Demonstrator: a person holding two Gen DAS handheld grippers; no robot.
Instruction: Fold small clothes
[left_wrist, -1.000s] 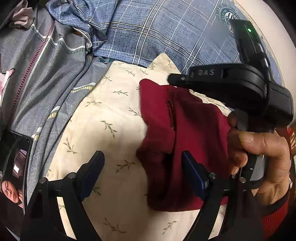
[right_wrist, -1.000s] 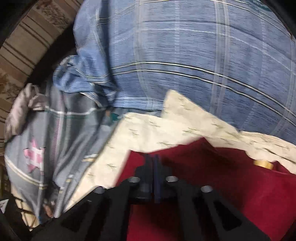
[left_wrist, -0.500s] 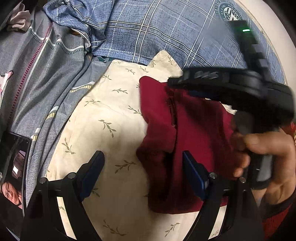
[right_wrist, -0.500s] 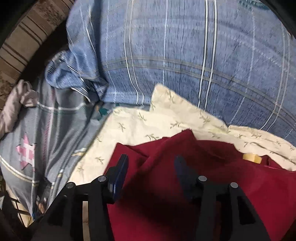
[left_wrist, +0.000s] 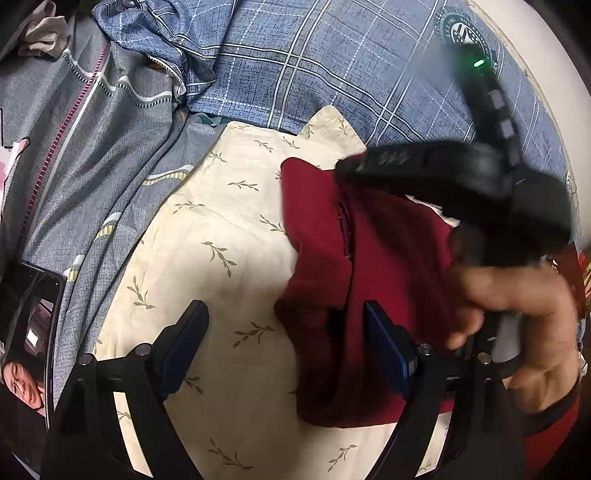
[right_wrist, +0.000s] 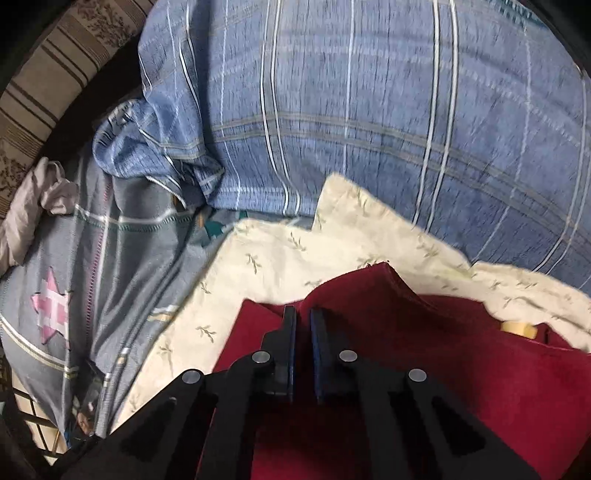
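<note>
Right gripper (right_wrist: 303, 339): jaws drawn almost together, only a thin slit between the blue pads; a raised fold of the dark red garment (right_wrist: 443, 369) sits at the tips, but whether cloth is actually pinched in the slit cannot be told. Left gripper (left_wrist: 284, 332): jaws spread wide, nothing between them but cloth below; its right-hand pad (left_wrist: 384, 347) lies over the red garment's left part, the other finger (left_wrist: 184, 336) over the cream leaf-print cloth (left_wrist: 221, 240). Red garment lies crumpled on that cream cloth, mostly toward the right gripper's side, a seam running down its middle. In the left wrist view the right gripper's black body crosses above the garment's top edge, gripped by a hand (left_wrist: 517, 325), blurred. A small tan label (right_wrist: 519, 328) shows at the garment's far edge. Around: blue plaid bedding (right_wrist: 369, 129) behind, grey patterned quilt (left_wrist: 92, 166) alongside, a dark phone (left_wrist: 33, 314) at the quilt's edge.
</note>
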